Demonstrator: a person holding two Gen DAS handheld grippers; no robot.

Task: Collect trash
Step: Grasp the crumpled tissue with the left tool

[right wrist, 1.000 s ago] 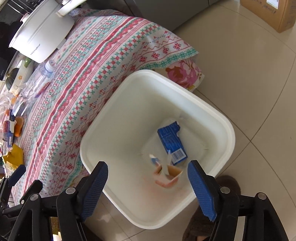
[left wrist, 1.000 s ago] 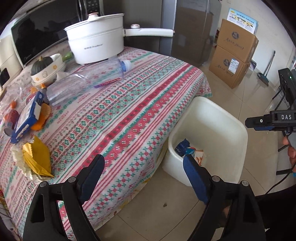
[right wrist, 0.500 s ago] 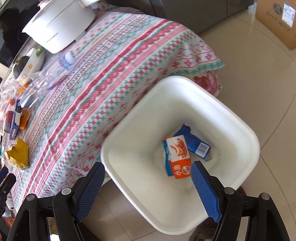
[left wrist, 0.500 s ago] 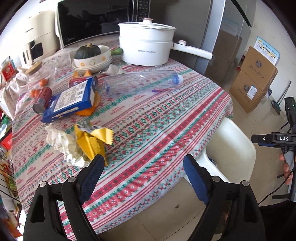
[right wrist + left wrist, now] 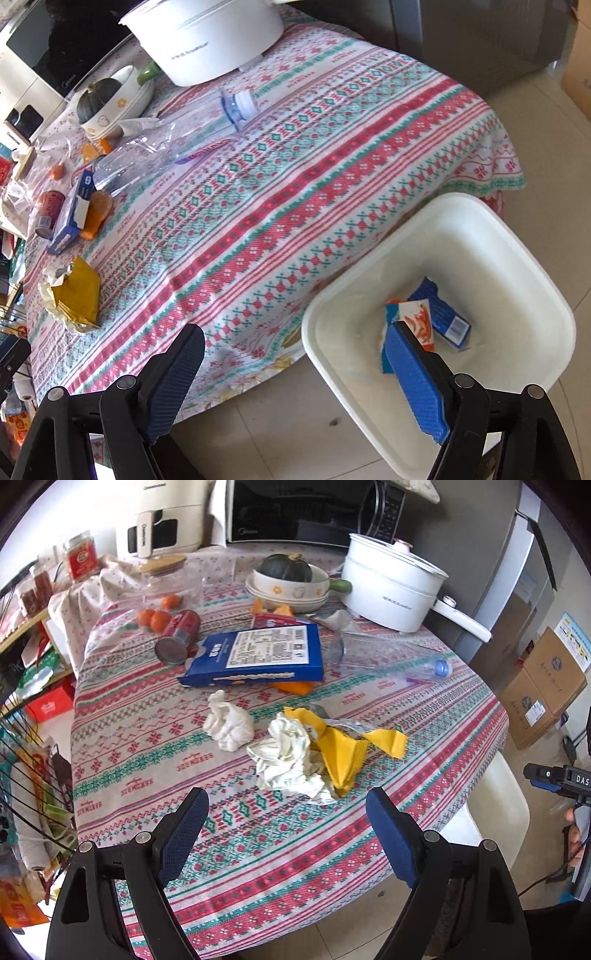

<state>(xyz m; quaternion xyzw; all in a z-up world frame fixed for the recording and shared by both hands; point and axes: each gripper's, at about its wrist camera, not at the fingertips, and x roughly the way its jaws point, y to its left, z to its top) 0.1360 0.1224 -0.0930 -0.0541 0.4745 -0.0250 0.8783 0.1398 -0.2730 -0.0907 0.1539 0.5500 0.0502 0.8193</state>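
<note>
My left gripper (image 5: 288, 805) is open and empty over the near table edge, just short of a crumpled white wrapper (image 5: 288, 760) and a torn yellow packet (image 5: 343, 753). A white tissue wad (image 5: 229, 723), a blue box (image 5: 258, 653), a red can (image 5: 179, 637) and a clear plastic bottle (image 5: 391, 657) lie farther back. My right gripper (image 5: 295, 354) is open and empty above the floor beside the white bin (image 5: 517, 266), which holds a blue carton (image 5: 443, 314) and an orange-white packet (image 5: 417, 317). The yellow packet (image 5: 77, 291) and the bottle (image 5: 177, 144) show there too.
A white pot (image 5: 391, 590), a bowl with a squash (image 5: 288, 579), oranges (image 5: 155, 618), a microwave (image 5: 314, 509) and jars stand at the back of the patterned tablecloth (image 5: 166, 746). Cardboard boxes (image 5: 543, 690) sit on the floor at right. A wire rack (image 5: 26, 775) stands at left.
My left gripper has swung left from the bin toward the trash on the table. My right gripper has shifted left, so the bin now sits at the right of its view.
</note>
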